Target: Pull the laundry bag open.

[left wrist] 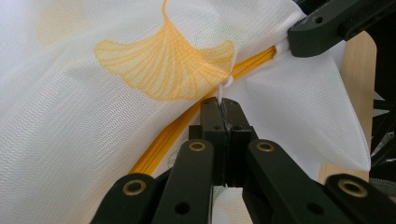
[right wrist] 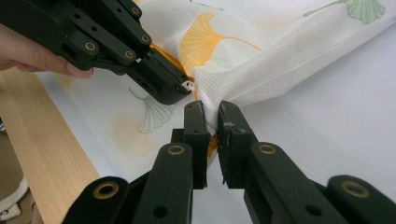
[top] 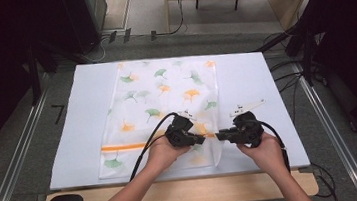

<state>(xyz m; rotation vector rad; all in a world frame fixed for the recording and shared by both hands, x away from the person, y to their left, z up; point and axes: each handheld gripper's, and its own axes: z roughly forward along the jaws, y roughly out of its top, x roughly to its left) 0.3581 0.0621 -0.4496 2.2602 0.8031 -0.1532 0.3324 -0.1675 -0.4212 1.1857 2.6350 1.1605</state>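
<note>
A white mesh bag [top: 166, 97] printed with green and orange ginkgo leaves lies flat on the white mat [top: 250, 83]. An orange zipper [top: 121, 146] runs across its near end. My left gripper [top: 201, 139] points right and is shut on the small white zipper pull [left wrist: 224, 88] at the zipper's right end [left wrist: 168, 140]. My right gripper [top: 219, 136] faces it from the right. Its jaws pinch a bunched fold of the bag's mesh [right wrist: 280, 56] at the bag's right edge, beside the zipper end [right wrist: 211, 112]. The left gripper's tips [right wrist: 180, 93] sit just beyond the right one's.
The wooden table edge [top: 186, 192] runs along the near side under the mat. Black cables trail from both grippers toward the person. Metal floor rails [top: 17, 162] flank the table, and dark equipment stands at the far left and right.
</note>
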